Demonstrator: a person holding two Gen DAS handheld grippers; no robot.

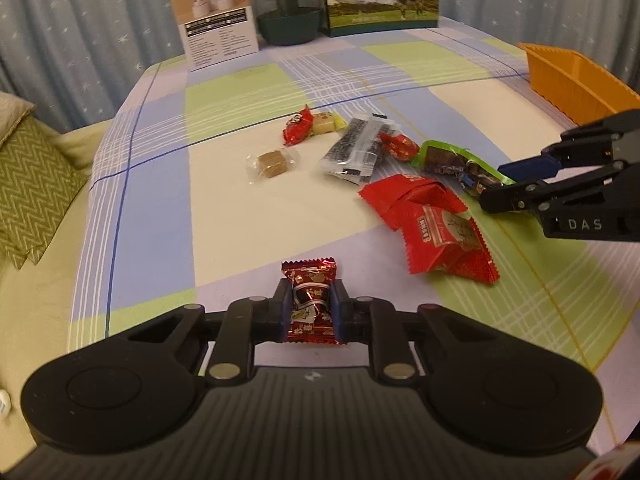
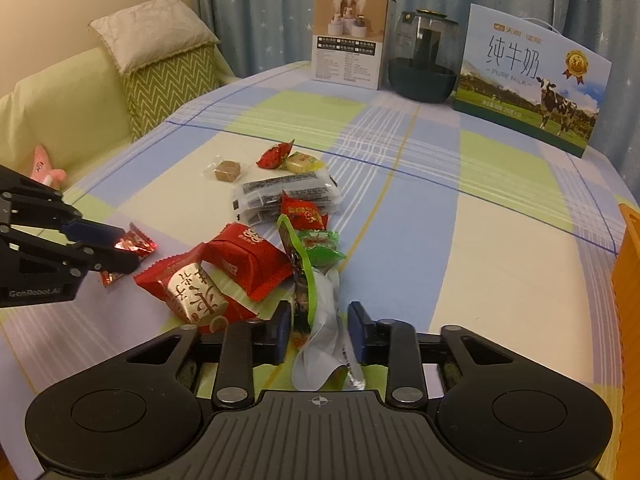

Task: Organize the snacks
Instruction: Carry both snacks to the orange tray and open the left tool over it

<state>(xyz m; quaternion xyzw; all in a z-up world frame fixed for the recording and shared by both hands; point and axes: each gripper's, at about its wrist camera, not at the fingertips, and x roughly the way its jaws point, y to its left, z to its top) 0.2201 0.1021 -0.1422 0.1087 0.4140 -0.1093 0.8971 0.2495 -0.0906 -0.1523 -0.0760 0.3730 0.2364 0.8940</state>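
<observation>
Left wrist: my left hand-held gripper (image 1: 313,307) pinches the dark red candy (image 1: 310,300); right hand-held gripper (image 2: 319,330), half-closed, loosely straddles the green-edged packet (image 2: 310,296), which may slip.

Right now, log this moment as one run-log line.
left gripper: shut on dark red candy | right gripper: around green-edged packet, grip unclear | orange bin: no snacks visible inside | loose snacks on tablecloth
</observation>
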